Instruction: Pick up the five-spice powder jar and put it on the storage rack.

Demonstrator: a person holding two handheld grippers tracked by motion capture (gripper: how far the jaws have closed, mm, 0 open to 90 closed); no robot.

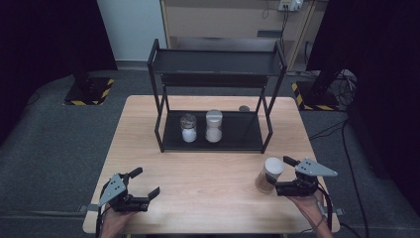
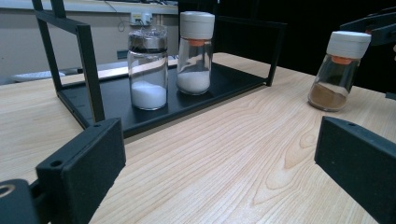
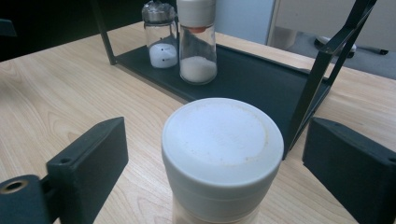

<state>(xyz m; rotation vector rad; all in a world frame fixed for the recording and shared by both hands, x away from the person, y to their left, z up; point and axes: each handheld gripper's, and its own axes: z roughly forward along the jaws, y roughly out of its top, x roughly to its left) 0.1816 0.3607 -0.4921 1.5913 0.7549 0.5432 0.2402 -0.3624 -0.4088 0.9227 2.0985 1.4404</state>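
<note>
High view
- Surface (image 1: 198,163): light wood, middle of frame.
- Rack (image 1: 216,94): black, two levels, upper middle of frame, standing on the surface.
- Lower shelf of rack: carrying a jar with metal lid (image 1: 188,128) and a jar with white cap (image 1: 214,126), both with white powder, just beside each other.
- Brown spice jar (image 1: 269,174): lower right of frame, on the surface, in front of the rack and apart from it.
- Right claw (image 1: 282,174): lower right, jaws wide, one on each side of the brown spice jar, no clear pressing.
- Left claw (image 1: 144,183): lower left, jaws wide, nothing between them.

Left gripper view
- Own jaws: bottom corners, far apart, only bare wood between.
- Two white-powder jars: upper middle, upright on the black shelf.
- Brown spice jar (image 2: 340,70): upper right, leaning a little, brown powder at the bottom.

Right gripper view
- Cap of brown spice jar (image 3: 222,144): bottom centre, between the two jaws, with a gap at each side.
- Rack shelf (image 3: 261,74): upper half, free room to the right of the two jars.

Progress, as a judgement
- Done: two jars already on the lower shelf.
- In hand: taking hold of the third jar, grip not yet closed.
- Left: closing, lifting, placing on the shelf beside the others.
</note>
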